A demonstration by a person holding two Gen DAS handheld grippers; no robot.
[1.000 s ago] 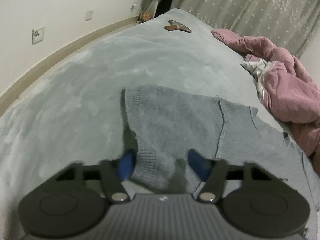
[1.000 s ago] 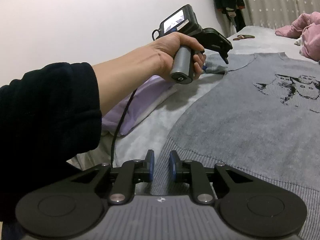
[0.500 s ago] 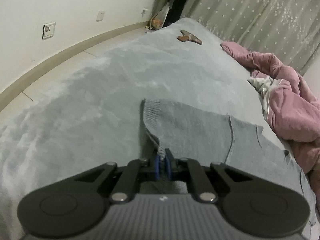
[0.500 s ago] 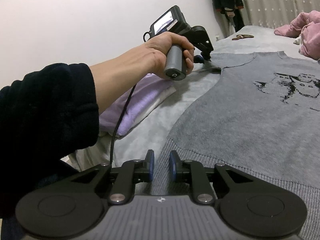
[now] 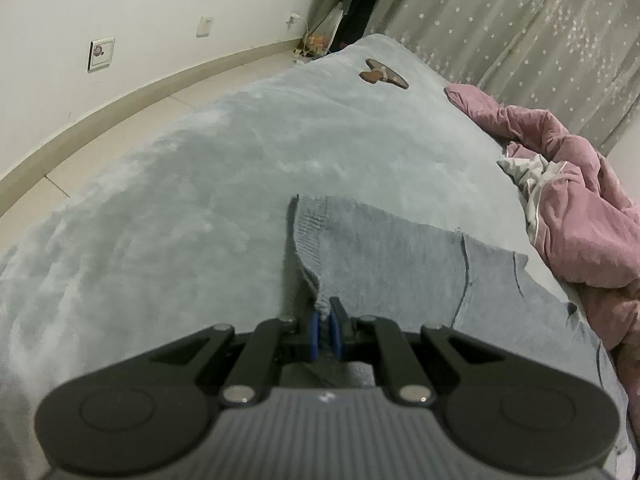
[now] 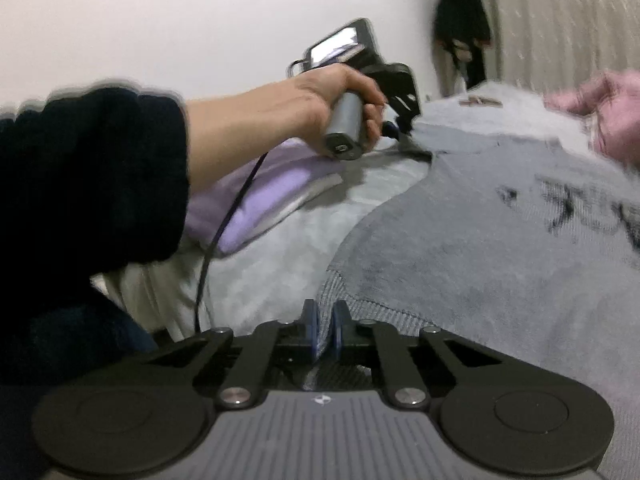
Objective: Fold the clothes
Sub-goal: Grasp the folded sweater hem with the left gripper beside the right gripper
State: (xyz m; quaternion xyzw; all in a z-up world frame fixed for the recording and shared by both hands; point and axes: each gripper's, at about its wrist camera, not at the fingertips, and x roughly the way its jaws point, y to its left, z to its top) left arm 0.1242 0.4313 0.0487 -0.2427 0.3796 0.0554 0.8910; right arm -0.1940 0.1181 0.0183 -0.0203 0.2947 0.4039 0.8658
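On a grey bed (image 5: 200, 208), the left gripper (image 5: 325, 330) is clamped on a sleeve cuff of the flat sweater (image 6: 500, 264) while the right gripper (image 6: 324, 328) is pinched onto its hem, apparently readying one side for a fold.

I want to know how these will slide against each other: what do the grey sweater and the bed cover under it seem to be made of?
The sweater looks like a soft knit, probably wool or acrylic: its cuff and hem show ribbed rows. The bed cover looks like plush fleece: a matte, fuzzy nap with pale brushed streaks. The exact fibre of either cannot be told.
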